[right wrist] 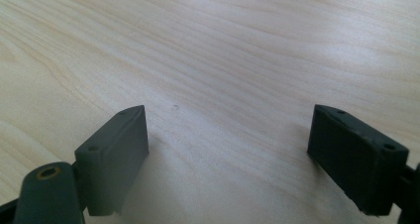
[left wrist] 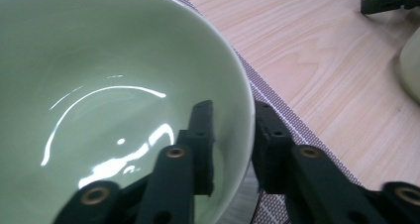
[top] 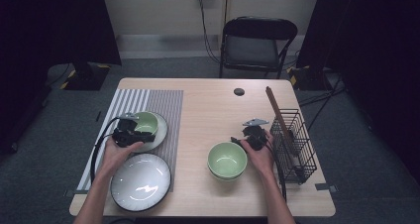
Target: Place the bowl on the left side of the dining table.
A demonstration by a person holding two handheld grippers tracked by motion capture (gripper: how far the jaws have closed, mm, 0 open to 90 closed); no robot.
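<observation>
**Left gripper pinched the bowl's rim; right gripper waited open**

The left gripper (left wrist: 233, 149) was clamped on the rim of a green bowl (left wrist: 99, 85), one jaw inside the wall and the other outside, which looked like the sure way to lift a smooth, round dish without it slipping. In the high view that left gripper (top: 130, 133) and its bowl (top: 146, 122) sat on a small plate (top: 159, 135) at the left of the table (top: 208, 100), on a striped mat (top: 163, 105). Nearer the person lay a larger plate (top: 140, 181), bare, probably the next place setting.

The right gripper (right wrist: 228, 154) had its jaws wide apart over bare wood, holding nothing. In the high view the right gripper (top: 253, 136) rested just right of two stacked green bowls (top: 227, 160), likely ready to steady or take from the stack. Farther right stood a wire rack (top: 296, 144) with a long wooden stick (top: 277, 114) leaning in it.
</observation>
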